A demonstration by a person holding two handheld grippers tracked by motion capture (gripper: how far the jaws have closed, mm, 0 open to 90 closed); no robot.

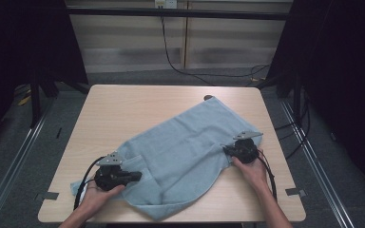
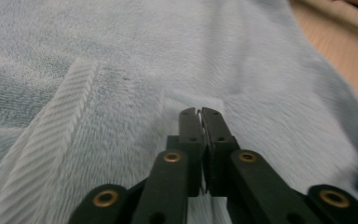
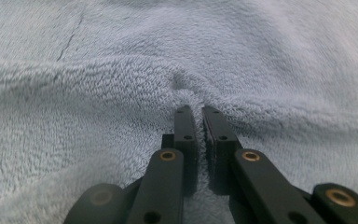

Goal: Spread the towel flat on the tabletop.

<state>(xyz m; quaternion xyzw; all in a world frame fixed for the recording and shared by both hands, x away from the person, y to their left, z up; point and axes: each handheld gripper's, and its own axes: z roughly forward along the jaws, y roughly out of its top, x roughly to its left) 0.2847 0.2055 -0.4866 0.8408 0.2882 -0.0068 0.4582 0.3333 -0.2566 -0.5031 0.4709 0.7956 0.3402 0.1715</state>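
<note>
A light blue towel (image 1: 185, 142) lies crumpled across the wooden table (image 1: 123, 104), running from the near left to the far right. My left gripper (image 1: 137, 176) rests on the towel's near left part, held by a hand. In the left gripper view its jaws (image 2: 200, 113) are closed together, with a small fold of the towel (image 2: 121, 56) at the tips. My right gripper (image 1: 226, 151) sits at the towel's right edge. In the right gripper view the jaws (image 3: 196, 111) pinch a pucker of the towel (image 3: 98, 70).
Bare tabletop shows at the far left and along the right side. A small dark object (image 1: 208, 98) peeks out at the towel's far corner. Black cables (image 1: 171, 52) hang behind the table, and dark frames stand on both sides.
</note>
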